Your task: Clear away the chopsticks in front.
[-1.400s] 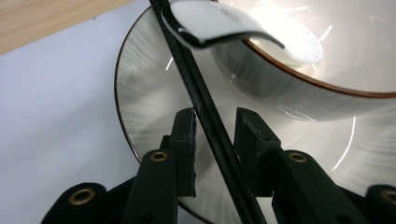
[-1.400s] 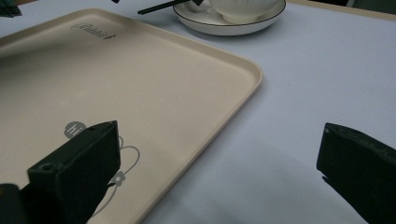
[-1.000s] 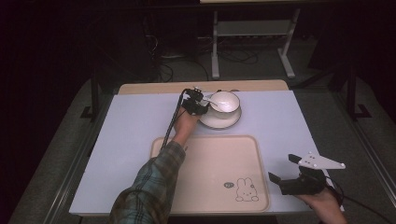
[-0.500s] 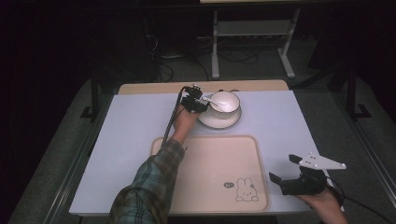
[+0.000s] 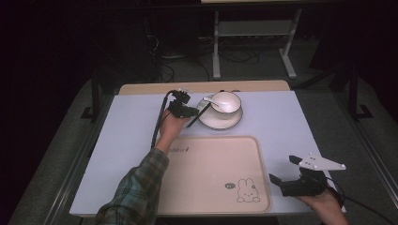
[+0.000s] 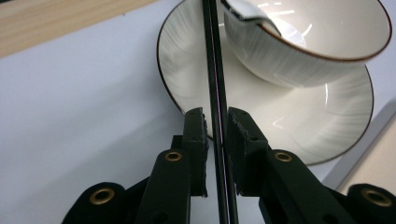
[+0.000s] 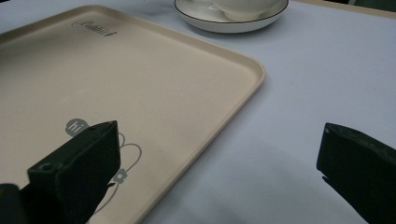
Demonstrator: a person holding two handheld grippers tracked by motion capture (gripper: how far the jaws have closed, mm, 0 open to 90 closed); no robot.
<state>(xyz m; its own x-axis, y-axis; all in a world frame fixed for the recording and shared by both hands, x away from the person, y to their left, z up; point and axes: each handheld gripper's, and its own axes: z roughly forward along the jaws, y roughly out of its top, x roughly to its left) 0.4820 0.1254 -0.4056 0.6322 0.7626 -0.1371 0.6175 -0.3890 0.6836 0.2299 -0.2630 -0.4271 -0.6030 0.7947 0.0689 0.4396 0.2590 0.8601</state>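
Beside the saucer (image 5: 220, 121) | left gripper (image 5: 188, 112) now lifted slightly, clamping black chopstick (image 6: 215, 93) | right gripper (image 5: 287, 174) unmoved, wide open, empty

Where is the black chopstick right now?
High view: the black chopstick is clamped in the left gripper, slanting over the plate's left rim, beside the bowl.

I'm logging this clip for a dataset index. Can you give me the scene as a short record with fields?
setting: white table
left hand-held gripper: shut on a thin black stick, jaws just closing
stick: slanted across the plate rim
bowl: on the plate, white spoon in it
tray: beige, rabbit print, near table edge
right hand-held gripper: open, holds nothing, beside the tray
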